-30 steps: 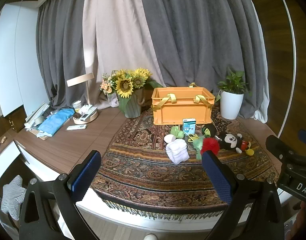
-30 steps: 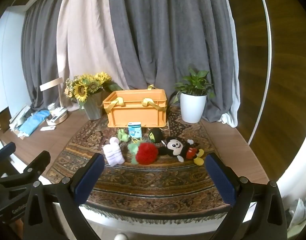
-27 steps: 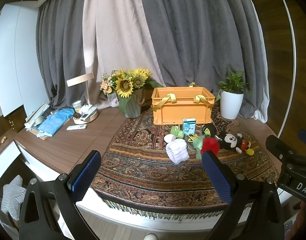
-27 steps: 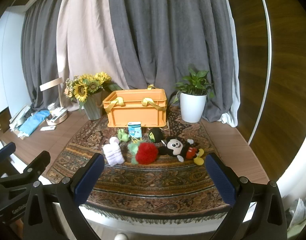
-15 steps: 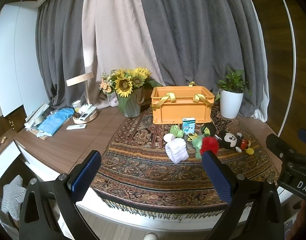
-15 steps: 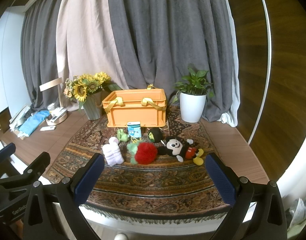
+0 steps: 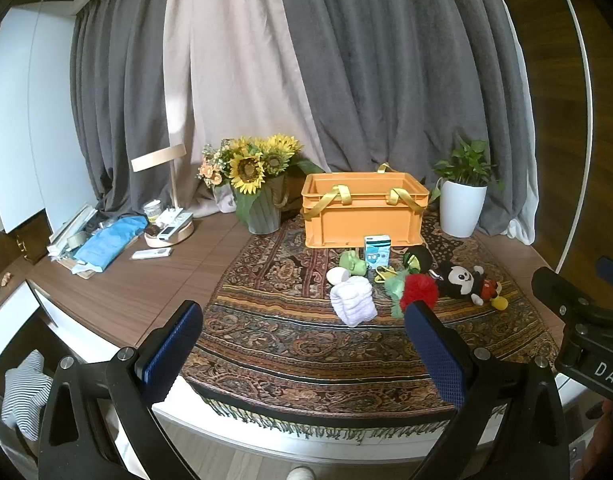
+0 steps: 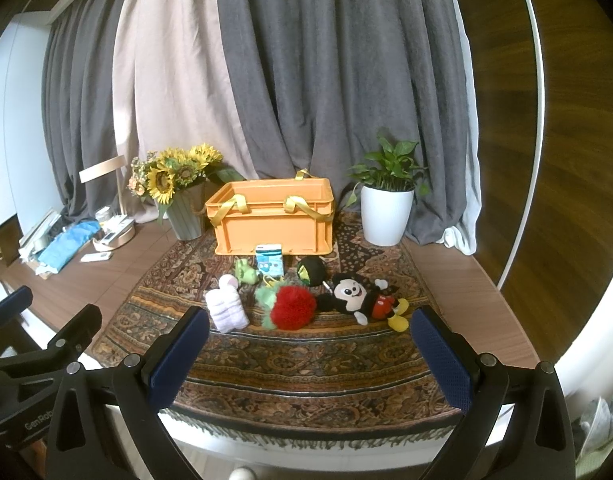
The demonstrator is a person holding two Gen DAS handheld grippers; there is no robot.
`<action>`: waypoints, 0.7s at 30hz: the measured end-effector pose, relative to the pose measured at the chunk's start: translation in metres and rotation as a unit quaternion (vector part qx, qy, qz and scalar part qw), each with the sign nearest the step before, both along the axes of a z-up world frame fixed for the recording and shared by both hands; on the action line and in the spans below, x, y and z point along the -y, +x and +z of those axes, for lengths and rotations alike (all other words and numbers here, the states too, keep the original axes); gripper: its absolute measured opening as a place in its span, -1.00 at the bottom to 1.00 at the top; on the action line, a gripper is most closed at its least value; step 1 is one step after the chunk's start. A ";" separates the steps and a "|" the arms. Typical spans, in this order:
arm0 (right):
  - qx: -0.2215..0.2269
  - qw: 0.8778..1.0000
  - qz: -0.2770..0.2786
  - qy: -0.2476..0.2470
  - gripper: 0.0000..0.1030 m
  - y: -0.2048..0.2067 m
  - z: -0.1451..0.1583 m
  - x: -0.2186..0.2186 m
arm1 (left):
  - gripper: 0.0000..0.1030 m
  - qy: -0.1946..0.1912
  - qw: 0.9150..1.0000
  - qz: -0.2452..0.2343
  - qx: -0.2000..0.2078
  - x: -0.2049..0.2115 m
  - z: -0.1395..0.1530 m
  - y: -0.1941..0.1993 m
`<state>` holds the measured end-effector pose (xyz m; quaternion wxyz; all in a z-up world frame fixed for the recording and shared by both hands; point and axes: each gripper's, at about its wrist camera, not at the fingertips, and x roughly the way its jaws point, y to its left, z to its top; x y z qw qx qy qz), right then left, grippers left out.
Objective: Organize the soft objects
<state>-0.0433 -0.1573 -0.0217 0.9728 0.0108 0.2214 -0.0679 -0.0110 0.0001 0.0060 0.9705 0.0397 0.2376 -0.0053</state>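
Before you, the brown wooden tabletop point(image 7: 154, 280) carries one patterned fringed rug point(image 8: 306, 356). At its back stands one open orange plastic crate with yellow strap handles point(image 8: 272, 218), long side facing you. In front lie the soft things in a loose row: one Mickey Mouse plush point(image 8: 360, 296) on its back, long axis across the rug, head toward the left; one red fluffy ball point(image 8: 292, 312) touching it; one white folded towel point(image 8: 226, 310); one small green plush point(image 8: 246, 272). Your left gripper point(image 7: 302, 354) and right gripper point(image 8: 310, 360) hover at the near edge, jaws spread wide, holding nothing.
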 end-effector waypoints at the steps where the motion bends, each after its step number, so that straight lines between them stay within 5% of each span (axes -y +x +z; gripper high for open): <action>1: 0.000 1.000 0.000 0.000 0.98 0.000 0.000 0.000 | 1.00 0.000 1.000 0.000 0.000 0.000 0.000 0.000; 21: 0.001 1.000 0.002 -0.001 0.98 0.001 0.000 -0.001 | 1.00 0.000 1.000 0.001 0.000 0.001 -0.001 0.000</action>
